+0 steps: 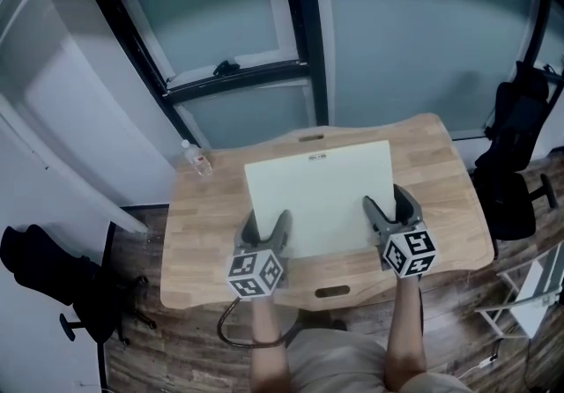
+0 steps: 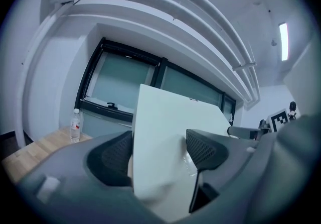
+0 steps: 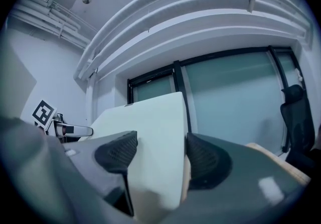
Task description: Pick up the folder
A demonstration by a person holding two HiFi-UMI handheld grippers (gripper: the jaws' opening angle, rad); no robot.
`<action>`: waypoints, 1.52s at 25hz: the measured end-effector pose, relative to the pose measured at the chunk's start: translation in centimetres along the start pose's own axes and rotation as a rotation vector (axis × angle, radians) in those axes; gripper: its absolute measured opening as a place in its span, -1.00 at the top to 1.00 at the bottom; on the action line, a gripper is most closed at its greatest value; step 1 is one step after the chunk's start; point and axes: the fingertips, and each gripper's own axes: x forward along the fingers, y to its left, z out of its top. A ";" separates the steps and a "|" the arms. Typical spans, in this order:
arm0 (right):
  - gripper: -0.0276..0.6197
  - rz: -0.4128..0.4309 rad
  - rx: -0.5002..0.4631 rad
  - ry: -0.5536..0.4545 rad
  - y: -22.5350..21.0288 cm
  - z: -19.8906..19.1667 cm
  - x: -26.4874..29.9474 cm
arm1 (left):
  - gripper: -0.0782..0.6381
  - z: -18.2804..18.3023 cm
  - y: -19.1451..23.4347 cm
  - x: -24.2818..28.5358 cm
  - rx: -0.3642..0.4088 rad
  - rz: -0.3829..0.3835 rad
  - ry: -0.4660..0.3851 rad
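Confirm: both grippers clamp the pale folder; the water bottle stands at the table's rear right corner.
Wrong corner: the head view shows the clear plastic water bottle at the wooden table's rear left corner. The left gripper and right gripper clamp the pale flat folder.

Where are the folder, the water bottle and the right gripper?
folder (image 1: 322, 193), head view, middle of its pale top face.
water bottle (image 1: 199, 159), head view, middle of its clear body.
right gripper (image 1: 388, 200), head view, midway between its fingertips, which clamp the folder.

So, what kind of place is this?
Likely an office or study room: a wooden desk beside large frosted windows, with a black office chair to its right.
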 end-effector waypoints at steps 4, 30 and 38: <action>-0.03 0.003 -0.001 -0.006 0.5 -0.2 -1.4 | -0.18 -0.2 -0.5 -1.5 0.003 0.001 -0.004; -0.02 -0.007 0.019 -0.022 0.3 -1.5 -9.0 | -0.18 -2.4 -5.3 -6.4 0.033 -0.033 -0.020; -0.02 -0.007 0.020 -0.014 0.4 -2.2 -9.6 | -0.18 -3.2 -5.5 -7.0 0.026 -0.036 -0.016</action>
